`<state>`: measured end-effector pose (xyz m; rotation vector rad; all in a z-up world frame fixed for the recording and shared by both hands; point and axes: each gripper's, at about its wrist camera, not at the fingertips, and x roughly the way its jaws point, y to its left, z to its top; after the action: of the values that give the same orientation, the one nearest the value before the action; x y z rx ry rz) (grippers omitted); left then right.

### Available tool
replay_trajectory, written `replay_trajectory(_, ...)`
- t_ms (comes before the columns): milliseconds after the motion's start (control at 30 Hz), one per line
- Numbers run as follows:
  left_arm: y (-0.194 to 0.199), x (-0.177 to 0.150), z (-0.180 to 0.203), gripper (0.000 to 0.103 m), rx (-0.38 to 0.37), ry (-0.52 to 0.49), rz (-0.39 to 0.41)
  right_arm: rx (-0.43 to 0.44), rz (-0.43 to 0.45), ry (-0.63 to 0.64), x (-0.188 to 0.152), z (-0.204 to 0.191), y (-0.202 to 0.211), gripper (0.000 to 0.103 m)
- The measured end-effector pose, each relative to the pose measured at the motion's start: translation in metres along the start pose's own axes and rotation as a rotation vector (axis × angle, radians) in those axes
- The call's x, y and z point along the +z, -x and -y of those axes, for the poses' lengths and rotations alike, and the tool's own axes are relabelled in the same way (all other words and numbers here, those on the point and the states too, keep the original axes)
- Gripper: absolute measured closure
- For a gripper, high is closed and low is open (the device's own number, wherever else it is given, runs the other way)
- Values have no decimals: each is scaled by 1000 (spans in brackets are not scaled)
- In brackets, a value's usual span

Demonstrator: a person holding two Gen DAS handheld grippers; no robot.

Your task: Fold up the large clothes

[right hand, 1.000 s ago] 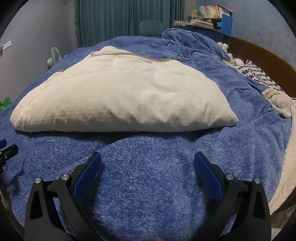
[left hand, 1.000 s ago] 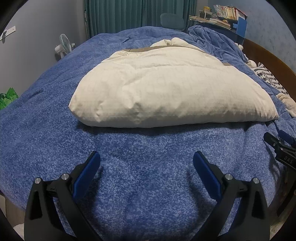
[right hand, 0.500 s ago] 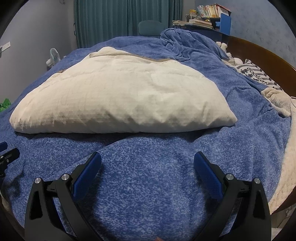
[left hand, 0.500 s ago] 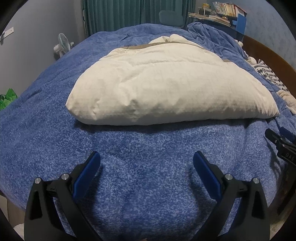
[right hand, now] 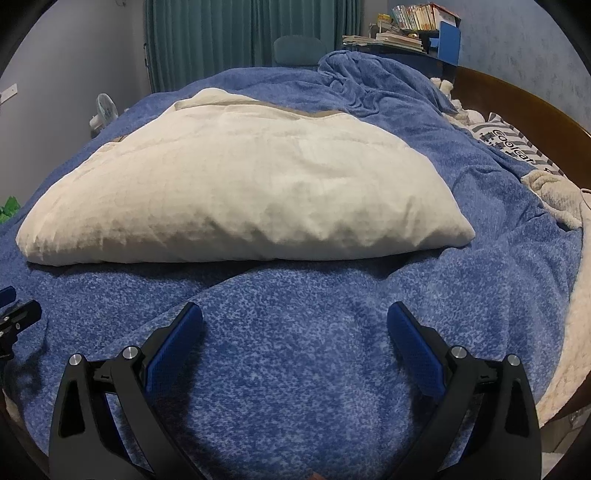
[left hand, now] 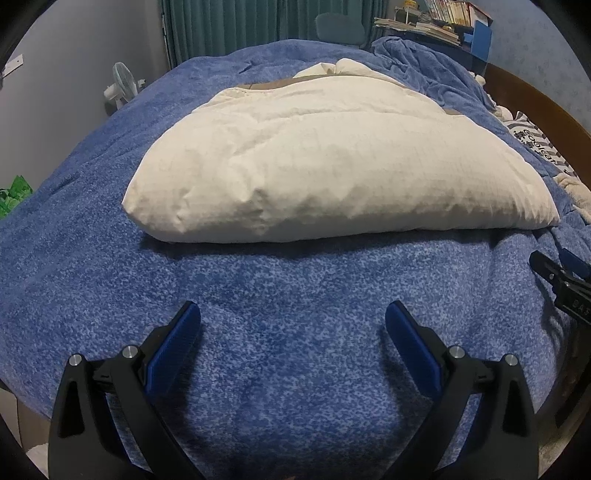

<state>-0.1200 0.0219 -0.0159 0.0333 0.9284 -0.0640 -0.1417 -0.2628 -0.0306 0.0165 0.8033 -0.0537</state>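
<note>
Both cameras have edged slightly nearer the bed since a second ago, little else changing. Closest in, the left gripper (left hand: 291,325) and right gripper (right hand: 293,325) hover over the blue blanket (left hand: 295,295) with jaws spread wide, holding nothing (each one's tip shows at the other view's edge). Beyond them the cream padded garment (left hand: 332,170) lies folded on the blanket. Farther back stand green curtains (right hand: 221,33) and stacked books (right hand: 413,18).
</note>
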Motion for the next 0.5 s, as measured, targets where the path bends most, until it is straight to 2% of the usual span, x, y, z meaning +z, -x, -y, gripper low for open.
replay_trajectory(300, 0, 0, -3, 7, -13, 14, 0, -7, -3, 1, -2, -3, -1, 6)
replay_trajectory(500, -5, 1, -3, 7, -34, 28, -41, -13, -5, 4, -3, -3, -2, 6)
